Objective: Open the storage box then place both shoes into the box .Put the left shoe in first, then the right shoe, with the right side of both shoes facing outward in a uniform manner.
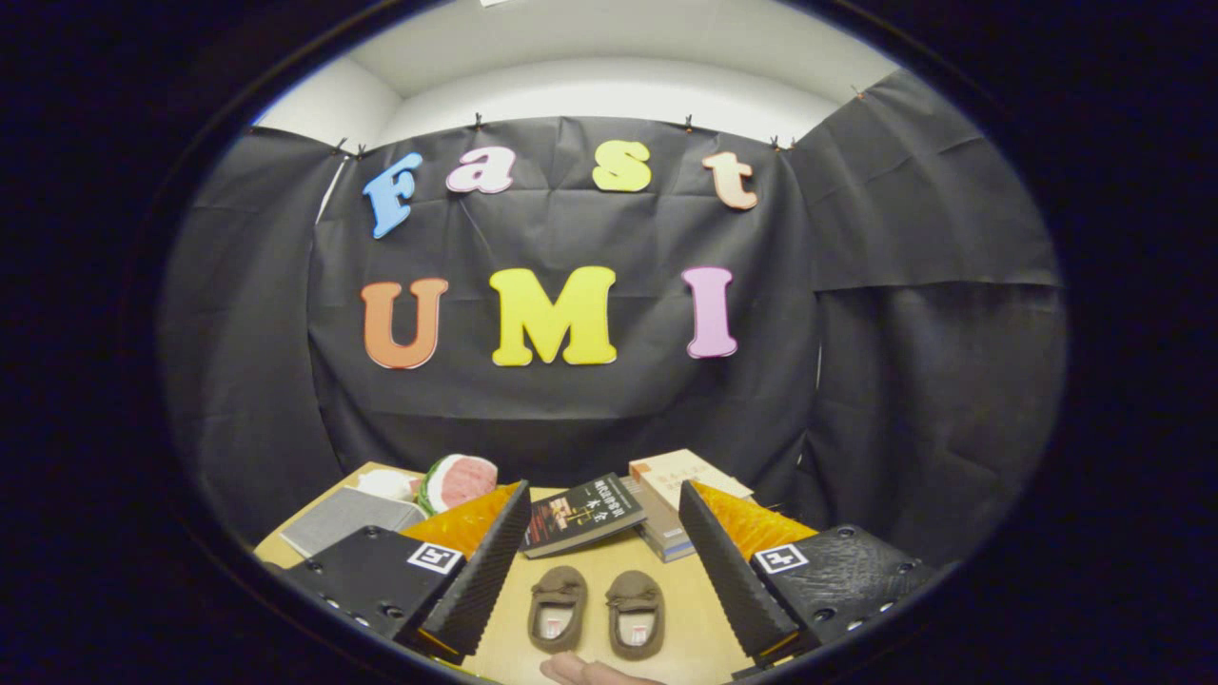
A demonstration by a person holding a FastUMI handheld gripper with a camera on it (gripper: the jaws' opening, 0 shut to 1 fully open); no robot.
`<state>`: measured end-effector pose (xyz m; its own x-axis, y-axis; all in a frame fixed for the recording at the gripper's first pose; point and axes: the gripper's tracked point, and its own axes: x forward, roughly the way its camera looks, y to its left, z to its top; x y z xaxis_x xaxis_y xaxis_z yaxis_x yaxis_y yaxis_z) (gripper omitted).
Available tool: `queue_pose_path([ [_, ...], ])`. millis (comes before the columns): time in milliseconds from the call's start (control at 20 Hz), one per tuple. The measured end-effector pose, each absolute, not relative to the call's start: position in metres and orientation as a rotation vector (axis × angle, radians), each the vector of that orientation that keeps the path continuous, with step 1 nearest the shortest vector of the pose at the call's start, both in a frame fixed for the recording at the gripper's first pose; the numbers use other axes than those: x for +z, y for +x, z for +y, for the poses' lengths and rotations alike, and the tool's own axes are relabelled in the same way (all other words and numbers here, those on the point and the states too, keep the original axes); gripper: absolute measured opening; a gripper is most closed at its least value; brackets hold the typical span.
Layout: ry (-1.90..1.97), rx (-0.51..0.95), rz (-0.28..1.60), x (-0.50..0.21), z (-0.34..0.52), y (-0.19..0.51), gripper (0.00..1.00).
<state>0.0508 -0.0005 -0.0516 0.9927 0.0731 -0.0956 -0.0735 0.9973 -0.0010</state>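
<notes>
2 small brown shoes [597,609] sat side by side low in the frame's centre, between the gripper [601,552] fingers held wide apart and empty, and grabbing the wrong shoe first risked breaking the left-then-right order, with books [618,514] crowding just beyond.

Open tool [601,561] with ribbed black pads, fuzzy brown cloth shoes [597,609], smooth pale wooden table [590,561]

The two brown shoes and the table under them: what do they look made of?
Shoes: soft suede-like fabric, matte and fuzzy, with pale insoles; likely cloth, not leather. Table: light wood or laminate, smooth with a faint sheen. The tool is open, with the shoes lying between its fingers.
</notes>
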Motion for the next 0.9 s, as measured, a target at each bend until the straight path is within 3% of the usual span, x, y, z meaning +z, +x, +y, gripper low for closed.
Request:
queue_pose_path([
  [400,-0.001,0.204,0.260,-0.130,0.073,0.102,0.95],
  [700,0.128,0.536,0.522,-0.207,0.189,0.116,0.96],
  [900,0.269,0.652,0.756,-0.253,0.242,0.126,0.96],
])
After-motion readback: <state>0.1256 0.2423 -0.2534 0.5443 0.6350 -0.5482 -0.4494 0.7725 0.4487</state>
